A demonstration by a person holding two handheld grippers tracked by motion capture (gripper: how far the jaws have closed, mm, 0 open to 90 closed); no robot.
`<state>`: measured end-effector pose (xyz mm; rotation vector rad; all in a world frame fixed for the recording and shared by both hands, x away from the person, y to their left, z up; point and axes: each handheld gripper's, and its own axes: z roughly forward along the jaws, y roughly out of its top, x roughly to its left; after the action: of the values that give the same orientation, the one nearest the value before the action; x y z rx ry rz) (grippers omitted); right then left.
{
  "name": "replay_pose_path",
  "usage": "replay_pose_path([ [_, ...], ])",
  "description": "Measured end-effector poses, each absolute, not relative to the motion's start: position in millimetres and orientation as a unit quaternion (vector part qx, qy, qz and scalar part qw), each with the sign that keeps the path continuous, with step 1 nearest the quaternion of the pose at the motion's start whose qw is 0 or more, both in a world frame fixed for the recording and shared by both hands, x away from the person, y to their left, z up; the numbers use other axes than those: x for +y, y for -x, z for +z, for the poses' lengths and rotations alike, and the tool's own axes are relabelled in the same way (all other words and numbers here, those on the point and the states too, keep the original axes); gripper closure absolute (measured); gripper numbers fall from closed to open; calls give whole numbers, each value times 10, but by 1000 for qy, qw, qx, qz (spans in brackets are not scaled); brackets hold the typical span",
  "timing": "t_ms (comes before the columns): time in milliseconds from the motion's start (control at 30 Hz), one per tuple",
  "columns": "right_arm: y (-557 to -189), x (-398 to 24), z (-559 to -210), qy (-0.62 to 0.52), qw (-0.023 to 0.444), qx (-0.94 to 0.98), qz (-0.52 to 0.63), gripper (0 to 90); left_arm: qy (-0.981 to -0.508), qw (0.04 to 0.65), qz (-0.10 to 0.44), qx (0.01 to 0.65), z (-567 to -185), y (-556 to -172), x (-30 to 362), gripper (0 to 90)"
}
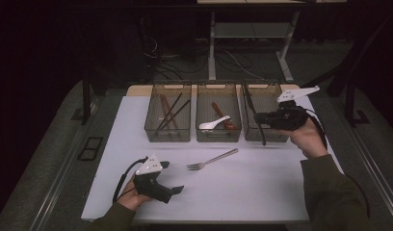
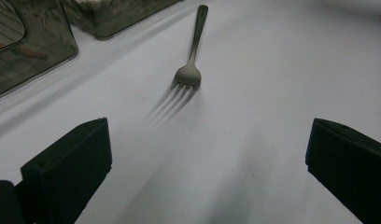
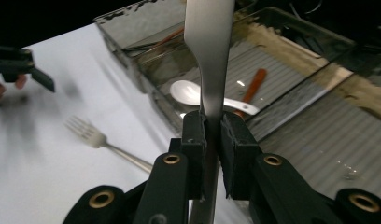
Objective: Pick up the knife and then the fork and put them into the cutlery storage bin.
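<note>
My right gripper (image 1: 258,118) hangs over the front of the right-hand bin (image 1: 267,91). It is shut on a flat steel piece of cutlery (image 3: 209,46), which stands upright between the pads of the right gripper (image 3: 212,123); I cannot tell which kind it is. In the high view that utensil (image 1: 249,100) shows as a thin dark bar. A steel fork (image 1: 211,160) lies on the white table mat, tines toward the left gripper (image 1: 173,176). The left gripper (image 2: 207,154) rests low near the front edge, its jaws wide open, with the fork (image 2: 191,70) lying ahead of them.
Three clear bins stand in a row at the back of the mat (image 1: 262,192). The left bin (image 1: 168,135) holds chopsticks, and the middle bin (image 1: 218,137) holds a white spoon (image 3: 188,93) and a reddish one. Table legs and cables lie beyond.
</note>
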<state>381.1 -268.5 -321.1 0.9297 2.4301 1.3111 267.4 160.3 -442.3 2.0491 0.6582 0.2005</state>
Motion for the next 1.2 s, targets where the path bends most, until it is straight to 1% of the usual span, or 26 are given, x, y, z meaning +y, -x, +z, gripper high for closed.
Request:
replay_pose_path([
  [333,-4075,-2888,-2967,-357,158,805,447,805,-837,470,82,267,-4422,-2675,1606,0],
  [533,-4248,-2969,-2935,-374,182,801,431,805,-838,470,82,266,-4420,-2677,1610,0],
  [667,-4348,-3025,-2972,-392,193,797,417,805,-837,470,82,266,-4420,-2675,1609,0],
  [933,-4484,-3096,-3138,-414,195,803,383,805,-838,470,82,265,-4420,-2675,1609,0],
  [1200,-4566,-3147,-3355,-431,181,813,346,804,-838,470,81,264,-4421,-2673,1608,0],
])
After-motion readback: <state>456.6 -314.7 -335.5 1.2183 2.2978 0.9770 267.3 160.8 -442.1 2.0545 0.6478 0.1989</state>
